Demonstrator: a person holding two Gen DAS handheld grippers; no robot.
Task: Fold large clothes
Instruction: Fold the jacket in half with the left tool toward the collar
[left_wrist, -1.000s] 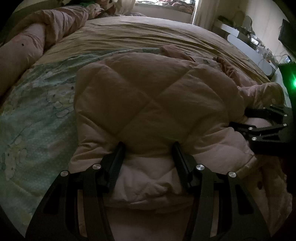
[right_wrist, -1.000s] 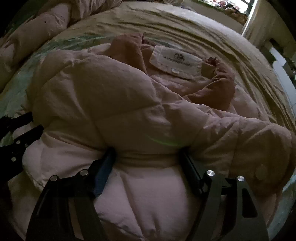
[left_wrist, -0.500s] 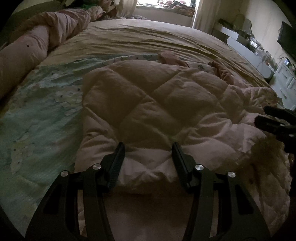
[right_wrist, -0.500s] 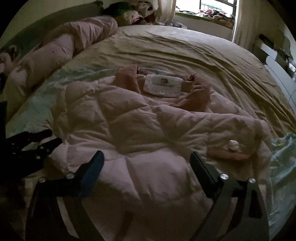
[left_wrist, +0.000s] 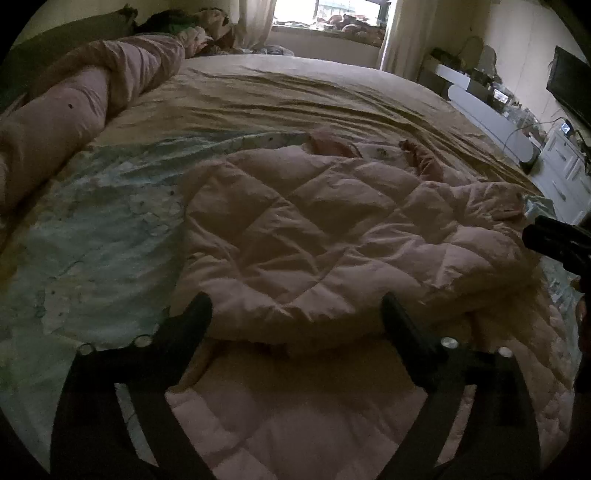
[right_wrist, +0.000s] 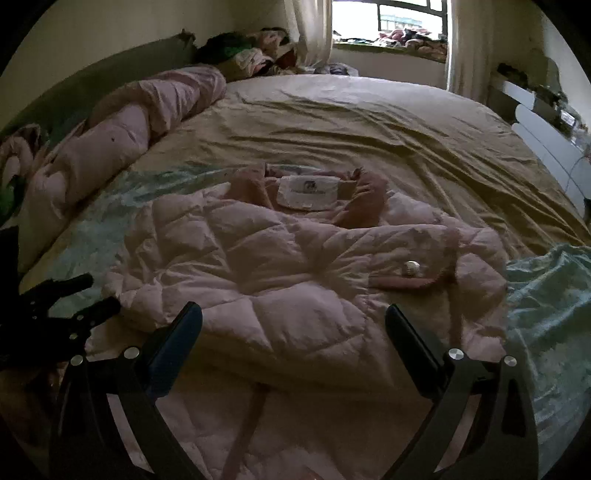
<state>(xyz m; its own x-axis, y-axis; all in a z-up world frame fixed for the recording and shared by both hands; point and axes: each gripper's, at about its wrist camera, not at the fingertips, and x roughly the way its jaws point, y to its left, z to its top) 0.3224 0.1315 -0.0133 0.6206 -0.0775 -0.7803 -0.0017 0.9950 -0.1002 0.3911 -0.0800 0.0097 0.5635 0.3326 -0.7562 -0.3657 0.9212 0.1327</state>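
Right wrist view: puffy diamond-quilted pink jacket (right_wrist: 295, 280) on rumpled beige sheet (right_wrist: 369, 122).

dim room | daylight from blown-out window (right_wrist: 391, 18) | foreground shadowed | fisheye-bent, vignetted edges

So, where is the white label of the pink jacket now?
In the right wrist view, the white label sits inside the collar at the far end of the jacket, near the beige sheet.

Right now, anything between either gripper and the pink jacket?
Nothing visible. The left gripper and right gripper both stand open just short of the folded edge of the pink quilted jacket, with only jacket fabric beneath. The left gripper's jaws have just been opening; nothing is between them.
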